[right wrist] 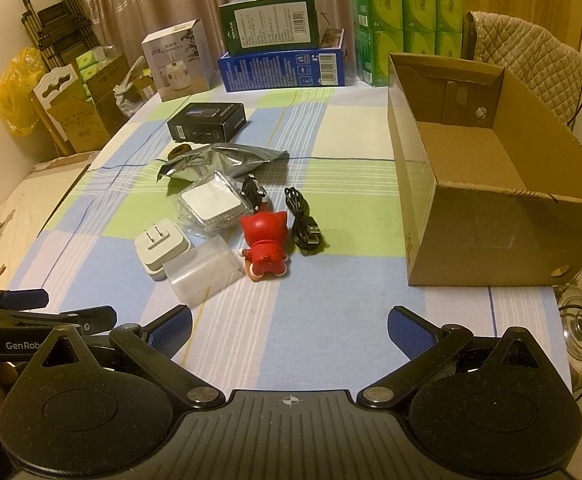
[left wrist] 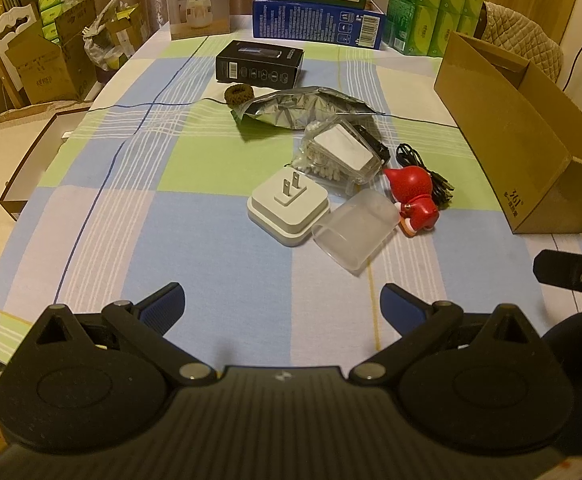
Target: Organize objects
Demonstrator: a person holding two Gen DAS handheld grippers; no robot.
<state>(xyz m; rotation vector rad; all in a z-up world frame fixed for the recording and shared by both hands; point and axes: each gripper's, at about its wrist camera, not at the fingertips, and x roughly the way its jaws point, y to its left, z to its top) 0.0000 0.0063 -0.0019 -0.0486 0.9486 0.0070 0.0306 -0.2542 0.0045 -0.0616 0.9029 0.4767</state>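
A cluster of small objects lies mid-table: a white plug adapter, a clear plastic cap, a red cat figurine, a coiled black USB cable, a clear case with a white block, a silver foil bag, a brown hair tie and a black box. My left gripper is open and empty, short of the adapter. My right gripper is open and empty, short of the figurine.
An open cardboard box stands on the right of the checked tablecloth. Stacked boxes and green tissue packs line the far edge. A brown tray lies off the left edge. Cartons stand at the left.
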